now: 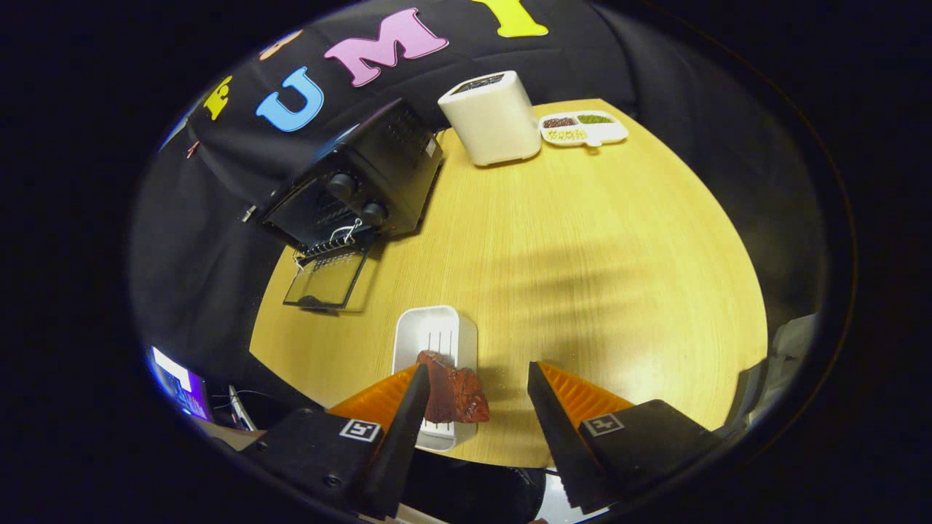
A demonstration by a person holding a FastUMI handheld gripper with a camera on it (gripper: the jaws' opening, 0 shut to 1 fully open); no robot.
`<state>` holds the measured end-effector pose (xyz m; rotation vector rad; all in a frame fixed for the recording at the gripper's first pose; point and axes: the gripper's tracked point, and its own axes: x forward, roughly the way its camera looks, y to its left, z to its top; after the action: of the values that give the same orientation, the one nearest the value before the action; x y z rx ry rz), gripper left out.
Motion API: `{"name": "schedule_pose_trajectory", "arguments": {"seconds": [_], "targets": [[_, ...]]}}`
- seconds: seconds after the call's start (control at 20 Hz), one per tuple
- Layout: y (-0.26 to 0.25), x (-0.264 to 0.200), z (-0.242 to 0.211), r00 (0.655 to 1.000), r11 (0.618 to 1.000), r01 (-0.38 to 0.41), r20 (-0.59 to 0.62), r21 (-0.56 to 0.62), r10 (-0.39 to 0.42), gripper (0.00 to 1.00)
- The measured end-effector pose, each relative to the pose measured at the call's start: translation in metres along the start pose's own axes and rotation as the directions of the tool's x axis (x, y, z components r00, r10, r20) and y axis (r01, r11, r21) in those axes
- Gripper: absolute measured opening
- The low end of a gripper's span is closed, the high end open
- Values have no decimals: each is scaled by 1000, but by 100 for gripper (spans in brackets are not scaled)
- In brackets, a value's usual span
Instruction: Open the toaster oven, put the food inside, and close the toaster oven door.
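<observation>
The hand-held gripper [477, 382] hangs over the near edge of the round wooden counter [597, 276] with its two fingers spread wide apart, gripping nothing. Between them, close against the left finger, lies a dark red chunk of meat [455, 393] on the near end of a white rectangular tray [437, 338]; whether the left finger actually touches the meat cannot be told, and the right finger stands clear of it. The far end of the tray is bare and shows a few raised ribs. Beyond the tray, toward the far left of the counter, sits a black toaster oven [364, 182] with two round knobs on its front. Its glass door [325, 280] is dropped fully open and lies flat on the counter, and a wire rack [335, 244] shows at the mouth of the cavity. Farther back stands a white box-shaped appliance [491, 116] with a dark slotted top. Just beside it lies a white divided dish [582, 129] whose compartments hold brown, green and yellowish bits, too small to name.
</observation>
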<state>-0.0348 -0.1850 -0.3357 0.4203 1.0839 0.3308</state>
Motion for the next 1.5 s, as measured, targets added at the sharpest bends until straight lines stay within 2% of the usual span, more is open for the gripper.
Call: {"name": "schedule_pose_trajectory", "arguments": {"seconds": [0.05, 0.15, 0.25, 0.3, 0.45, 0.6, 0.8, 1.1, 1.35, 1.5], "targets": [[-1, 3, -1, 1000, 1000, -11, -23, 2, 11, 81], [3, 7, -9, 996, 998, -47, -80, 35, 50, 58], [7, 6, -10, 989, 995, -83, -115, 60, 89, 46], [6, 10, -9, 989, 994, -85, -119, 62, 92, 33], [11, 6, -8, 984, 990, -116, -129, 77, 125, 29], [13, 3, -8, 982, 989, -130, -126, 76, 139, 17], [14, -6, -5, 987, 990, -115, -100, 82, 123, 13], [32, -38, 5, 997, 995, -73, -29, 61, 75, 13], [84, -59, 12, 995, 993, -80, 59, 82, 75, 13], [124, -63, 16, 988, 988, -110, 118, 105, 97, 13]]}}
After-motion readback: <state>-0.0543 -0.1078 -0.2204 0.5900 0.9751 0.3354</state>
